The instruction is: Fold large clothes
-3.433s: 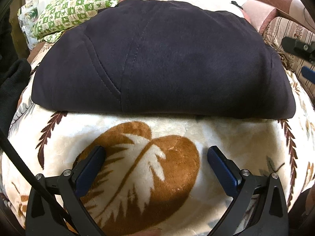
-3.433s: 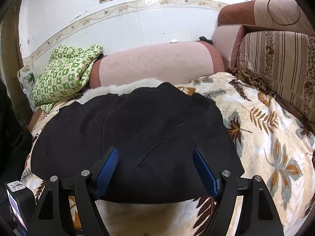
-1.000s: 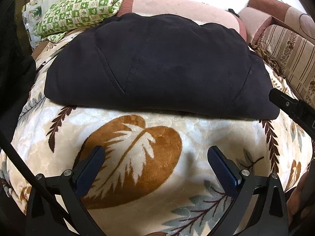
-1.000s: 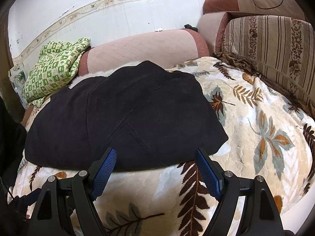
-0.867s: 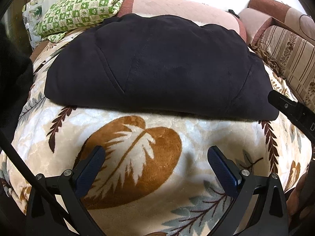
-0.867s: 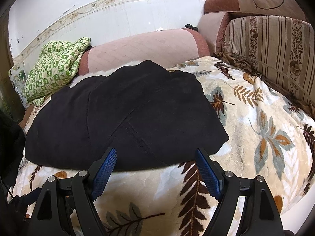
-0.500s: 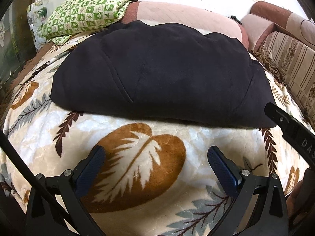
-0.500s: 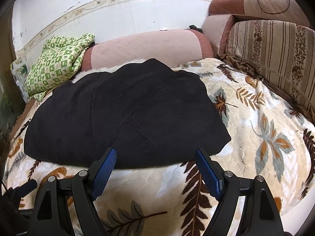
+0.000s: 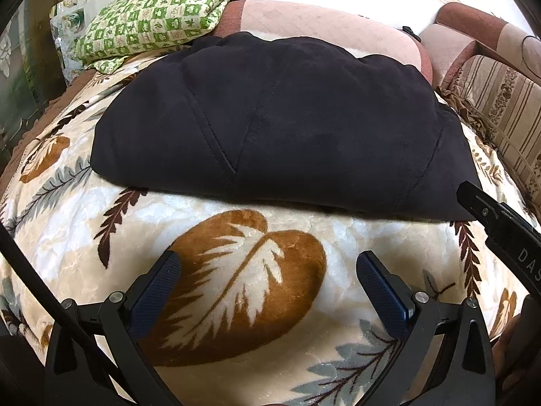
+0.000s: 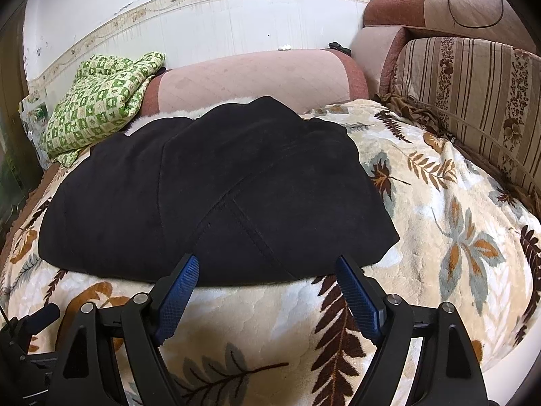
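Note:
A large dark navy garment [image 9: 277,118] lies folded flat on a cream blanket with leaf prints [image 9: 243,287]; it also shows in the right wrist view [image 10: 209,196]. My left gripper [image 9: 268,270] is open and empty, hovering over the blanket a little short of the garment's near edge. My right gripper [image 10: 267,270] is open and empty, its fingertips at the garment's near edge. The right gripper's body [image 9: 500,226] shows at the right of the left wrist view.
A green checked cloth [image 10: 98,101] is bunched at the back left. A pink bolster [image 10: 253,77] lies behind the garment. Striped sofa cushions [image 10: 473,91] stand at the right. A white wall [image 10: 203,13] is behind.
Both grippers have drawn back and risen slightly from the garment, so more blanket shows in front. The garment has not moved. Both stay open.

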Available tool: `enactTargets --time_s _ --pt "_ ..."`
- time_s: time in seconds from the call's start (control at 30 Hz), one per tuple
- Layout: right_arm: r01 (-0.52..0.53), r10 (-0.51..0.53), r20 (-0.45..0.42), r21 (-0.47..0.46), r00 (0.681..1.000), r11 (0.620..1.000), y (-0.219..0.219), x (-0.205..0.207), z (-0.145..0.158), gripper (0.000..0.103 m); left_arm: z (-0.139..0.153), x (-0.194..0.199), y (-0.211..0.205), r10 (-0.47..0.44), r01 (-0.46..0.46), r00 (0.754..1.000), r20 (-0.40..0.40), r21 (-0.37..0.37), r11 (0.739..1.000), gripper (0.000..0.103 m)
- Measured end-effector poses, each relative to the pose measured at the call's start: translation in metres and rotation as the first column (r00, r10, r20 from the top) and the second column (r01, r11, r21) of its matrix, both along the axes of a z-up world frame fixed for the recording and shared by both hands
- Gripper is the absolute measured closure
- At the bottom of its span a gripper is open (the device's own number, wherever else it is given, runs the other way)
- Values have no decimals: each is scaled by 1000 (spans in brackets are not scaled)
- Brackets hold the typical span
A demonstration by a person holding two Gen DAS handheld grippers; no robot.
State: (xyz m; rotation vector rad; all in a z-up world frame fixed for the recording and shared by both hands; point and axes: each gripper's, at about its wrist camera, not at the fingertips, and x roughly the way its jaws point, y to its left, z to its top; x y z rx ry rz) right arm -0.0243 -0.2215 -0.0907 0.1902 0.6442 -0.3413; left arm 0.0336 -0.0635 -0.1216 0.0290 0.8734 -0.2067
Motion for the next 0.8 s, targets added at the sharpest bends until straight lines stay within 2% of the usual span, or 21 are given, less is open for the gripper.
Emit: enactTargets --time_s 0.57,0.8 --pt "8 -8 -8 -2 1000 1000 -1 1 -2 16 -2 1 1 4 -4 1000 -6 1 1000 0" --pt "9 -9 19 -24 1000 1000 2 -2 2 16 0 0 3 12 -12 1000 -1 -6 1000 0"
